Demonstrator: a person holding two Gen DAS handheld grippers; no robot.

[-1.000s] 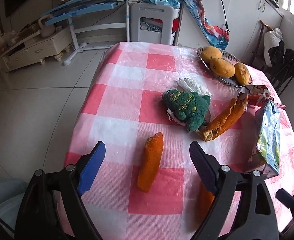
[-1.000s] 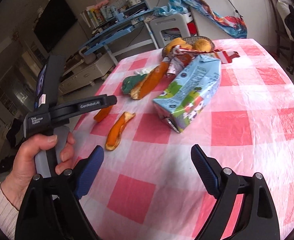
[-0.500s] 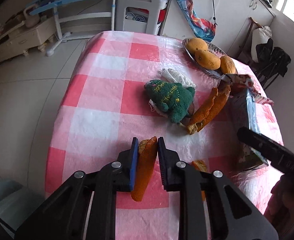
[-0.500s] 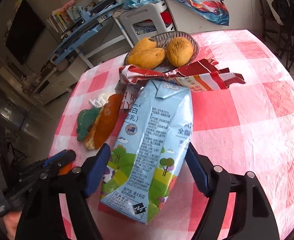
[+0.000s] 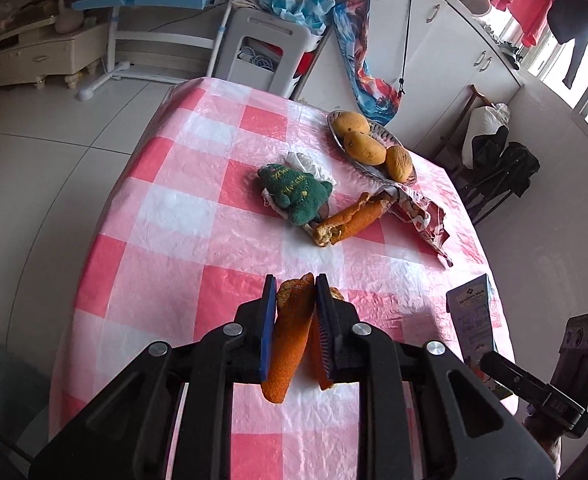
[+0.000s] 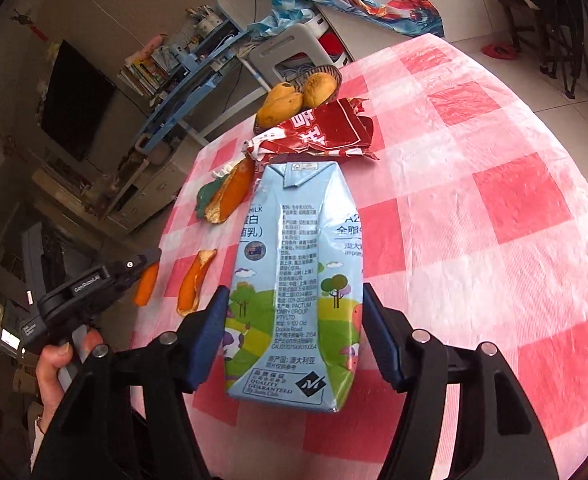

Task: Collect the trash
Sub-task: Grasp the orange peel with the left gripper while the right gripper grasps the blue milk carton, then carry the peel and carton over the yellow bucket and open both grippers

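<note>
Basket (image 5: 378,132) holding three mangoes (image 5: 364,147) — perhaps wire, milk carton (image 6: 294,280) upright

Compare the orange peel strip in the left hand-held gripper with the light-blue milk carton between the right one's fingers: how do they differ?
The orange peel strip is thin, curled and plain; the light-blue milk carton is broad, boxy and printed. The left hand-held gripper pinches the peel, which hangs past the pads; the right hand-held gripper is closing around the carton. Both are trash over the pink checked tablecloth.
</note>
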